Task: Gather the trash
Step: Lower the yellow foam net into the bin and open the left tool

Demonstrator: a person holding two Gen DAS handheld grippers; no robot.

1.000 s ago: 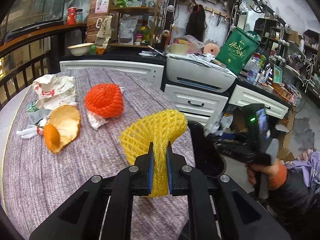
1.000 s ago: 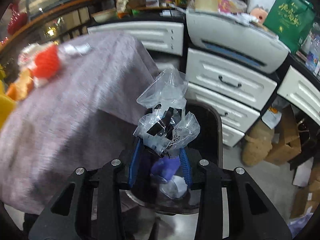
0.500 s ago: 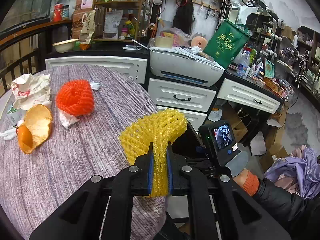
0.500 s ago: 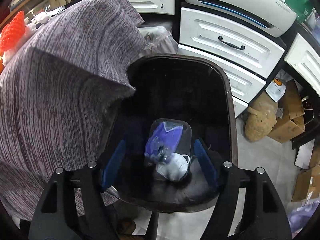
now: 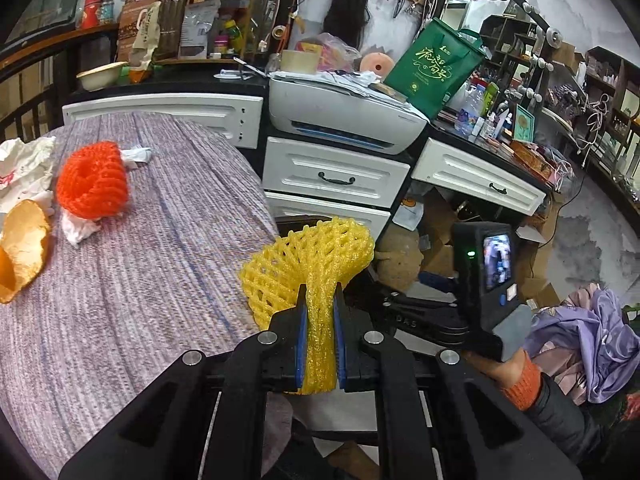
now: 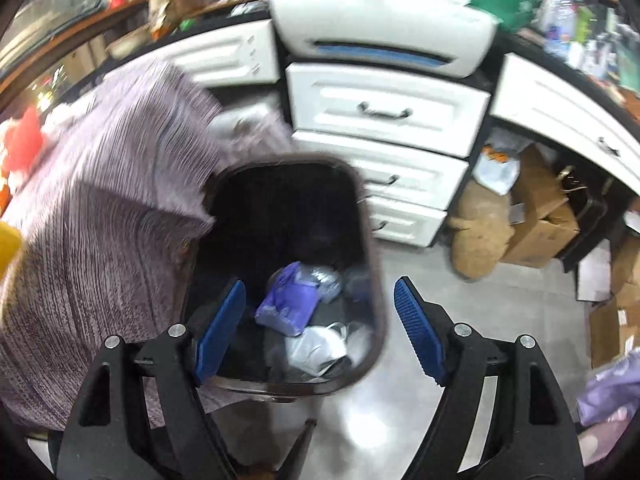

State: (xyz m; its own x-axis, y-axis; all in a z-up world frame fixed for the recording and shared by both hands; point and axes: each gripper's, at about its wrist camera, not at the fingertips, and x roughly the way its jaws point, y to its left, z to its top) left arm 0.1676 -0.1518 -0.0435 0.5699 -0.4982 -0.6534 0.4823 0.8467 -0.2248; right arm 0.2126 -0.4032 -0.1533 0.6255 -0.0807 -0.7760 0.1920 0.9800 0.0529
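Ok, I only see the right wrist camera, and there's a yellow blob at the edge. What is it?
Observer: A yellow net, pinched in the left gripper.
Operator: Is there more trash to get?
Observer: Yes, an orange net lies on the table.
Operator: Anything else?
Observer: A peel lies just left of the orange net.
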